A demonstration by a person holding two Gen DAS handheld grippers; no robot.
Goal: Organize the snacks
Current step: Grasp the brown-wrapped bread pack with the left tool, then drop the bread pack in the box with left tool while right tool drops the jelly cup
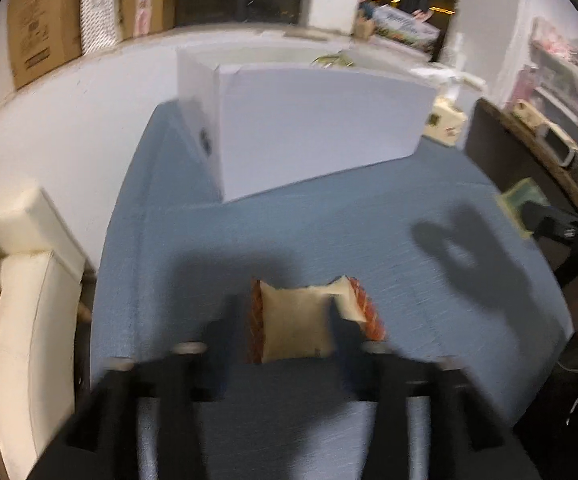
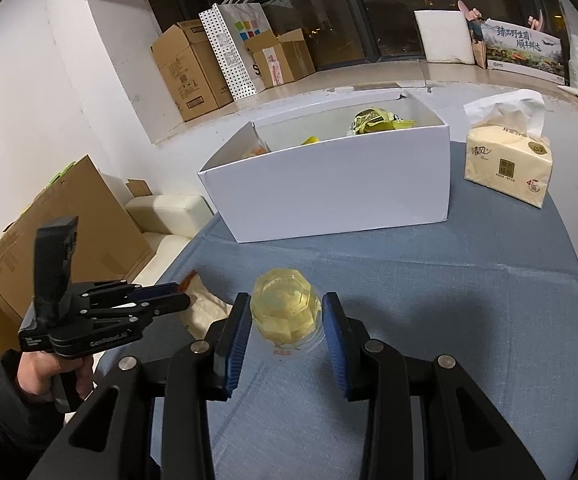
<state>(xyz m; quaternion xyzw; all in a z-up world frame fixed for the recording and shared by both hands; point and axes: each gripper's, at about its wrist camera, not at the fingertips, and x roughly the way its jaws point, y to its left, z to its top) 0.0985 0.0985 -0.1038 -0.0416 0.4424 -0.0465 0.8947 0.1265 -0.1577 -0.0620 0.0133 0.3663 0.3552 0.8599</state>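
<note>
In the left wrist view, which is blurred, a beige snack packet (image 1: 293, 328) with orange ends lies on the blue tablecloth (image 1: 329, 232). My left gripper (image 1: 283, 310) is open around it, one finger on each side and the right one touching its folded corner. In the right wrist view that left gripper (image 2: 181, 298) hovers over the same packet (image 2: 205, 312). My right gripper (image 2: 285, 320) is shut on a clear cup of yellow jelly (image 2: 285, 312), its blue pads (image 2: 239, 332) pressing both sides. Behind stands the open white box (image 2: 329, 188) holding several snacks (image 2: 369, 120).
A tissue pack (image 2: 509, 164) sits on the cloth to the right of the box. A cream sofa (image 2: 161, 208) and cardboard boxes (image 2: 69, 232) stand off the table's left edge. More boxes (image 2: 189, 68) line the window ledge. A person's hand (image 2: 69, 376) holds the left gripper.
</note>
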